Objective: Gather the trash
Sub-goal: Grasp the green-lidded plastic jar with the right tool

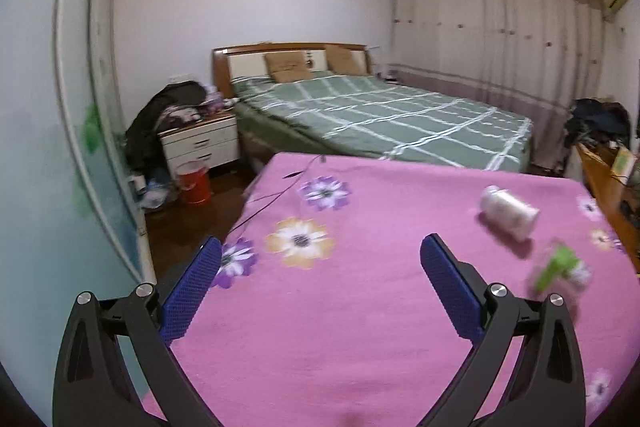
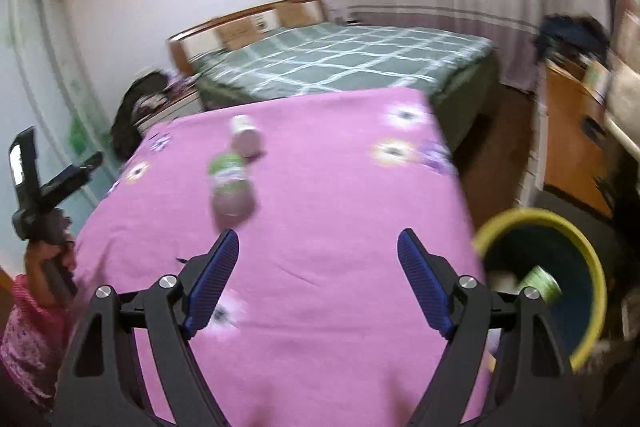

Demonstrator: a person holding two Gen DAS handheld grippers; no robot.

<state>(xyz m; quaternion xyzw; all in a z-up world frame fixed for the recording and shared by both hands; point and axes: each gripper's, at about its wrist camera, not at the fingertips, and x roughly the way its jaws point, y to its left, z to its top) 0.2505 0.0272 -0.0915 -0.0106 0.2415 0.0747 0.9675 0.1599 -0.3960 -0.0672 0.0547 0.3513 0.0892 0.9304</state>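
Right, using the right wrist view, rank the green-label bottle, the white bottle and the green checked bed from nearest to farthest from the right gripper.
1. Green-label bottle, lying on the pink cloth just ahead and left of the right gripper.
2. White bottle, right behind it, further up the cloth.
3. Green checked bed, beyond the far edge of the cloth.
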